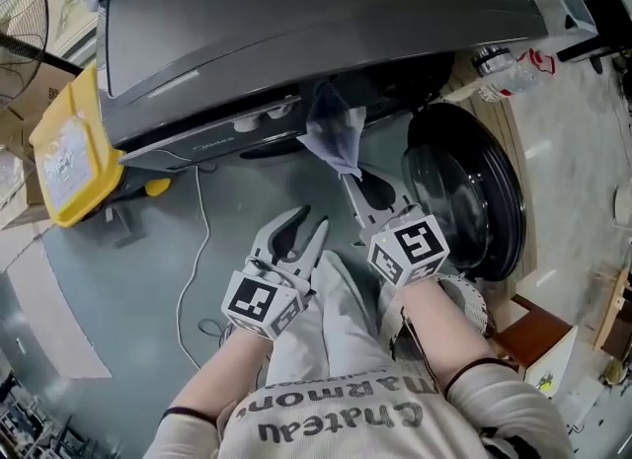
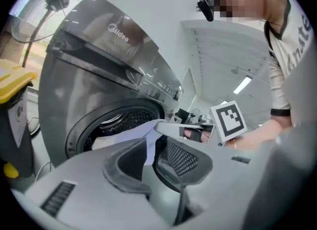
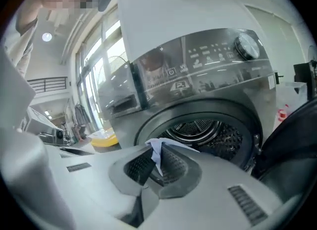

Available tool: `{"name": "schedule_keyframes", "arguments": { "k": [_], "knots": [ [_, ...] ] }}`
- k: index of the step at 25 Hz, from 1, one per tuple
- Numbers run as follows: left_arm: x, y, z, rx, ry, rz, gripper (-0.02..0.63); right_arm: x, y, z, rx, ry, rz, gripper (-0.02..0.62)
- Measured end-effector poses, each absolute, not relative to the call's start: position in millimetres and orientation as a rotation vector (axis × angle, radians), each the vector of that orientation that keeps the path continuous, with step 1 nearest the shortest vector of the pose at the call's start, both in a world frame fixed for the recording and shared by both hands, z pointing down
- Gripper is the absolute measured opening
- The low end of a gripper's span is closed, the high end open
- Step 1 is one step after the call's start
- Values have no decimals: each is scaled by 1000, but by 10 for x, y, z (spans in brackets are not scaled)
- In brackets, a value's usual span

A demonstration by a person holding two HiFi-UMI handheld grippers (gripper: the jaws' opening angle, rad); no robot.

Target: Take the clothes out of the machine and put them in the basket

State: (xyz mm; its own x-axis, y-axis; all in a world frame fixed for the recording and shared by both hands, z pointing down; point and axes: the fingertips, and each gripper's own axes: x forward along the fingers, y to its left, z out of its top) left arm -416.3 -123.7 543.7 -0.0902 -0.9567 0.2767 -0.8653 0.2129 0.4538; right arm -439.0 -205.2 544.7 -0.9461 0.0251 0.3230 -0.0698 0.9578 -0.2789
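- Standing fan [image 1: 20,13]: far left, behind the machine's corner. Not part of the job.
- Yellow container [image 1: 64,151]: on the floor, just beside the machine's left side. Whether it is the basket cannot be told.
- White cable [image 1: 193,279]: trails over the grey floor, left of the person's knees.
- Washing machine [image 1: 296,33]: dark grey front-loader, far centre. The drum mouth [image 3: 203,130] is uncovered.
- Left gripper [image 1: 301,230]: near centre, short of the drum mouth. Its jaws stand apart, released, and nothing is pressed between the pads.
- Pale blue cloth [image 1: 334,131]: the task's item. It hangs from the drum mouth, part in and part out, with its near end caught at the right gripper's tips. Judged light, soft and limp: it should drape and trail rather than keep a shape, and may drag on the door rim. It is not fragile. The best hold is a bunched fold, not a single edge. A second hold nearer the drum mouth would suit the free left gripper.
- Right gripper [image 1: 353,181]: just right of the left one. It is clenched on a fold of the cloth, which stands up between the mesh pads [image 3: 171,162].
- Round glass door [image 1: 464,191]: swung open at the right, clear of both grippers.
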Motion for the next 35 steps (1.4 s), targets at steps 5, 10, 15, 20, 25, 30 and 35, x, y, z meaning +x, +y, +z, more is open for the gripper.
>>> {"name": "schedule_keyframes", "arguments": {
  "k": [5,10,15,20,25,30,35],
  "knots": [
    [-4162,-1183,4990,1636,-2046,-214,121,-4206,-1965,4993,-32,-2785,427,37],
    [-4124,-1014,4550,1568,-2094,-250,121,-3987,-1971,4475,-28,-2796,416,37],
    [-4202,-789,4149,1573,-2131,-198,123,-3933,-1942,3884,-26,-2844,316,38],
    [-4130,-570,3791,1577,-2162,-251,123,-3807,-1787,3519,14,-2862,275,37],
    [-4082,-337,3468,1606,-2166,-279,120,-3704,-1578,3258,124,-2881,336,37],
    [-3988,-148,3177,1665,-2165,-316,101,-3618,-1399,3058,194,-2888,354,37],
    [-3920,44,2944,1715,-2180,-340,106,-3523,-1205,2726,232,-2934,370,37]
  ]
}}
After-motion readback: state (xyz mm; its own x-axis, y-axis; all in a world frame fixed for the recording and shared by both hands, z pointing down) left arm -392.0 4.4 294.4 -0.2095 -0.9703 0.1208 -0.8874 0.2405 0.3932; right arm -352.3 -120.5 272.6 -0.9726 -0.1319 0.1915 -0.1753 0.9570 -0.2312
